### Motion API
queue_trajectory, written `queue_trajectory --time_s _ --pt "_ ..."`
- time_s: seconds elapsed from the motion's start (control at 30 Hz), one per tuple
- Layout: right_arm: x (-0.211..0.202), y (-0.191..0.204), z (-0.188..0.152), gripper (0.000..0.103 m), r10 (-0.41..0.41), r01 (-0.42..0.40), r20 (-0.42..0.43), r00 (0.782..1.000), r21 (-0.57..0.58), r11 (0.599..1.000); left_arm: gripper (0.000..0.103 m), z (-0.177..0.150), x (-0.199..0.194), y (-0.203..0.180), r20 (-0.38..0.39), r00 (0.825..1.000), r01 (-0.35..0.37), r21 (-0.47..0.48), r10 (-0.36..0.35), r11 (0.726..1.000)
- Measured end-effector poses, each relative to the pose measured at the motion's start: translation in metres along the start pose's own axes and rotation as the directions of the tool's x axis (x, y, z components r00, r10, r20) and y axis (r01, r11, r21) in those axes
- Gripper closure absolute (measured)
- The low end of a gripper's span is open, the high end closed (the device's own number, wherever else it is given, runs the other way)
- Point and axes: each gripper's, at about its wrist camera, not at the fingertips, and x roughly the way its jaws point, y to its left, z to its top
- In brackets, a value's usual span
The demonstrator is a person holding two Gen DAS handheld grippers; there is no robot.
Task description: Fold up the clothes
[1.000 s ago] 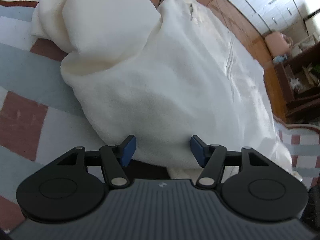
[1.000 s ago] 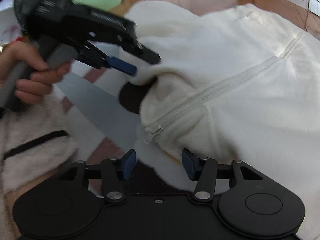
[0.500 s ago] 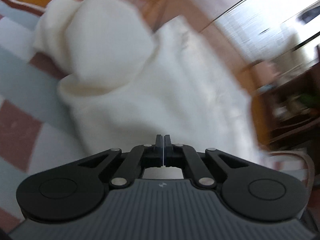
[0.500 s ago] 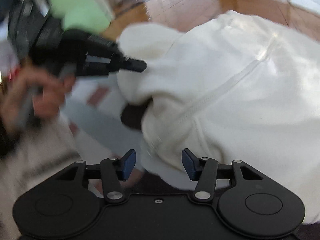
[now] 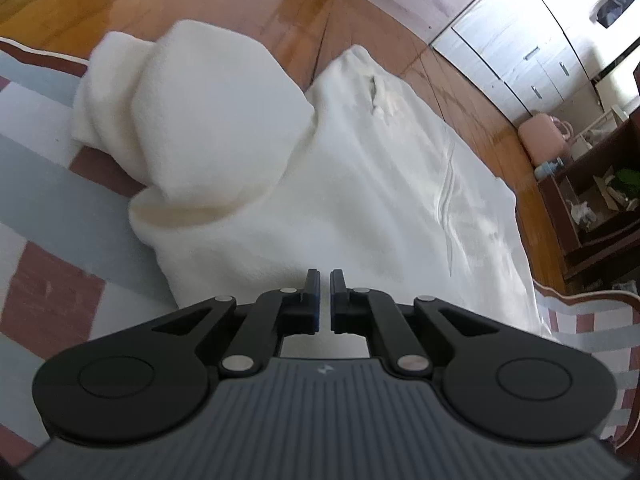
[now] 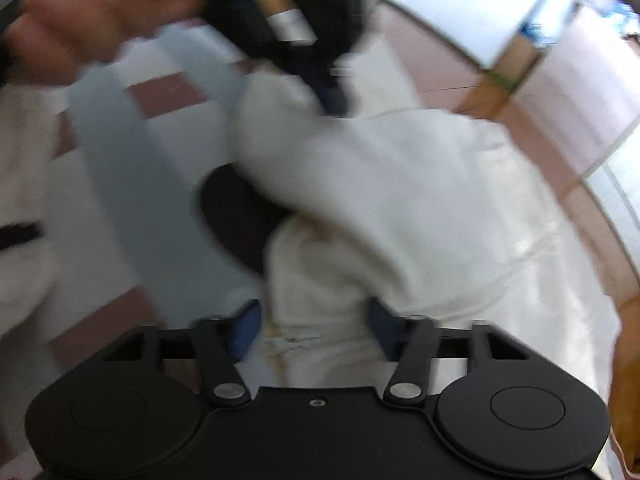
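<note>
A cream fleece zip jacket (image 5: 360,184) lies spread on a checked rug (image 5: 48,208), with one sleeve (image 5: 192,120) folded over its body. My left gripper (image 5: 325,280) is nearly shut, a thin gap between its jaws, hovering over the jacket's near edge; no cloth shows between them. In the blurred right wrist view, my right gripper (image 6: 314,316) is open with the jacket's collar end (image 6: 320,312) lying between its blue pads (image 6: 246,326). The left gripper (image 6: 304,40) and the hand holding it show there above the jacket (image 6: 420,200).
Wooden floor (image 5: 120,4) lies beyond the rug. White cabinets (image 5: 532,52), a pink bag (image 5: 544,136) and a dark wooden shelf (image 5: 592,200) stand at the right. Another fluffy white garment (image 6: 20,200) lies at the left of the right wrist view.
My left gripper shut from open, then lifted back and parted slightly. My right gripper moved forward so the jacket's collar end now lies between its open jaws.
</note>
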Motion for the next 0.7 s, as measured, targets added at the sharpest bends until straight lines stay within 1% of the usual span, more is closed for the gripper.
queue_trajectory --time_s 0.03,0.1,0.13,0.2,0.23,0.27,0.3,0.33,0.37,0.43,0.47,0.5,0.53,0.57,0.6,0.63,0.67,0.7 --pt "-0.004 -0.012 0.000 0.103 -0.034 0.033 0.022 0.999 0.039 0.999 0.100 0.001 -0.003 0.001 0.015 1.000 0.001 -0.003 -0.001 1.000" --pt "-0.017 -0.044 -0.002 0.103 -0.112 0.100 0.072 0.991 0.147 0.984 0.100 0.003 -0.009 0.002 0.052 0.999 0.009 -0.012 -0.008 1.000" --pt "-0.025 -0.066 -0.003 0.103 -0.166 0.145 0.086 0.982 0.212 0.967 0.100 0.004 -0.011 0.002 0.066 0.998 0.018 -0.015 -0.017 1.000" --pt "-0.039 -0.108 -0.007 0.103 -0.263 0.218 0.097 0.960 0.335 0.917 0.099 0.007 -0.016 0.002 0.090 0.995 0.045 -0.015 -0.043 0.999" --pt "-0.041 -0.127 -0.011 0.103 -0.262 0.217 0.074 0.962 0.375 0.901 0.097 0.007 -0.016 0.001 0.091 0.994 0.052 -0.007 -0.051 0.999" --pt "-0.043 -0.146 -0.014 0.103 -0.260 0.217 0.052 0.964 0.414 0.884 0.093 0.007 -0.015 -0.001 0.085 0.995 0.055 0.005 -0.055 0.998" --pt "-0.045 -0.161 -0.017 0.102 -0.246 0.205 0.038 0.968 0.442 0.873 0.090 0.007 -0.013 -0.004 0.070 0.996 0.047 0.020 -0.049 0.999" --pt "-0.048 -0.161 -0.019 0.101 -0.193 0.152 0.052 0.980 0.433 0.889 0.083 0.006 -0.010 -0.008 0.049 0.998 0.033 0.038 -0.034 0.999" --pt "-0.050 -0.162 -0.021 0.098 -0.139 0.099 0.065 0.988 0.422 0.901 0.073 0.005 -0.006 -0.011 0.023 1.000 0.016 0.056 -0.017 0.998" --pt "-0.054 -0.159 -0.024 0.088 -0.032 -0.006 0.089 0.996 0.393 0.919 0.065 0.001 0.003 -0.015 -0.044 0.999 0.002 0.080 0.002 0.997" --pt "-0.053 -0.148 -0.024 0.082 0.015 -0.048 0.095 0.995 0.355 0.934 0.066 -0.001 0.007 -0.017 -0.091 0.996 0.011 0.092 -0.003 0.996" --pt "-0.053 -0.135 -0.023 0.068 0.058 -0.086 0.096 0.994 0.312 0.946 0.068 -0.003 0.012 -0.019 -0.148 0.989 0.024 0.107 -0.008 0.994" --pt "-0.052 -0.120 -0.023 0.055 0.098 -0.120 0.094 0.991 0.265 0.957 0.069 -0.006 0.014 -0.023 -0.208 0.978 0.050 0.121 -0.024 0.991" --pt "-0.048 -0.100 -0.021 0.048 0.125 -0.141 0.090 0.988 0.204 0.969 0.069 -0.011 0.012 -0.026 -0.260 0.963 0.102 0.116 -0.069 0.988" --pt "-0.044 -0.080 -0.021 0.038 0.144 -0.155 0.084 0.986 0.140 0.978 0.069 -0.016 0.009 -0.028 -0.292 0.947 0.168 0.091 -0.135 0.982" --pt "-0.044 -0.062 -0.024 0.038 0.132 -0.137 0.080 0.988 0.065 0.988 0.066 -0.020 0.007 -0.028 -0.317 0.928 0.228 0.057 -0.199 0.972" --pt "-0.044 -0.047 -0.029 0.038 0.112 -0.112 0.073 0.991 -0.008 0.994 0.064 -0.024 0.009 -0.029 -0.343 0.910 0.258 0.032 -0.232 0.966" --pt "-0.042 -0.037 -0.034 0.038 0.101 -0.097 0.058 0.993 -0.061 0.993 0.064 -0.029 0.013 -0.030 -0.367 0.904 0.247 0.034 -0.218 0.968"
